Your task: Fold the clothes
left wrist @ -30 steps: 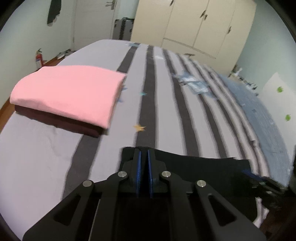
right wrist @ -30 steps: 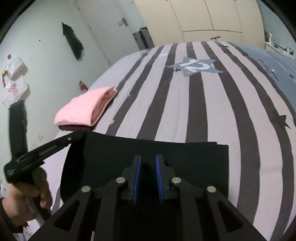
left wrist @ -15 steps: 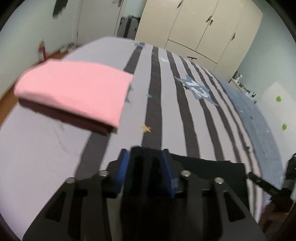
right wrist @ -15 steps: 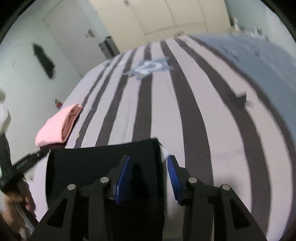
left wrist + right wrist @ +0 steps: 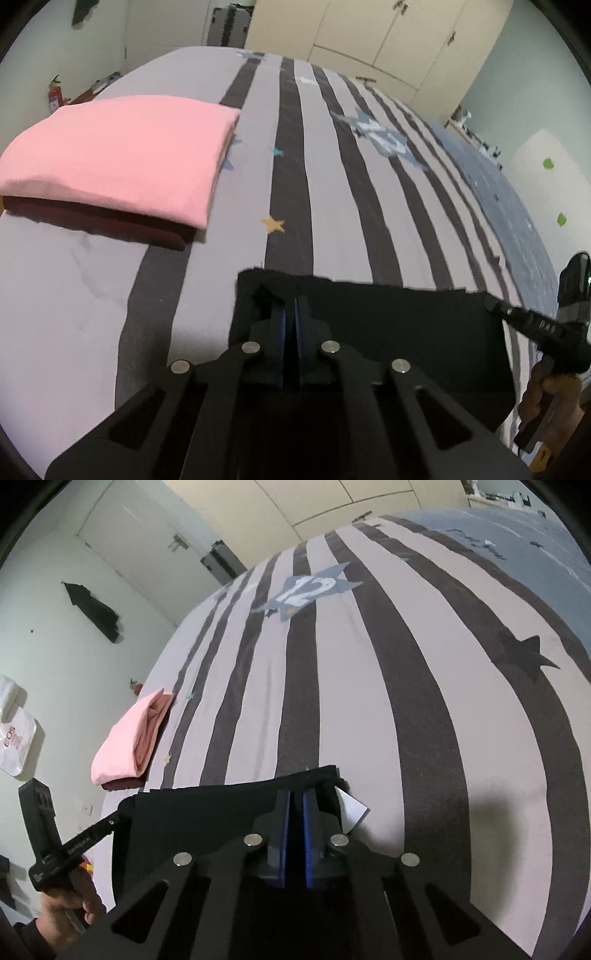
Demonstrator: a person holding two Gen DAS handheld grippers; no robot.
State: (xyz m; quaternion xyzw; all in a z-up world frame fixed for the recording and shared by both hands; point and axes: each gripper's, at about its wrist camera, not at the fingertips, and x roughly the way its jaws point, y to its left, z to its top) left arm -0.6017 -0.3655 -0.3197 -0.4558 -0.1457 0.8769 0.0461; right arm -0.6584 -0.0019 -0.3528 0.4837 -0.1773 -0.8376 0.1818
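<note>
Black garment (image 5: 388,325) pinched at both far corners: left gripper (image 5: 290,314) and right gripper (image 5: 294,805) jaws just closed on it (bed (image 5: 369,701) underneath).

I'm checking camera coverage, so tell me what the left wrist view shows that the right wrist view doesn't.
Only the left wrist view shows the pale wall with green dot stickers, the red fire extinguisher standing clear by the wall, and the hand carrying the right gripper.

Only the right wrist view shows the white tag poking out of the black garment, the black star print, and the white plastic bag on the wall.

Both show the striped bedspread, the folded pink garment on a maroon one, and the left gripper closed on black cloth.
</note>
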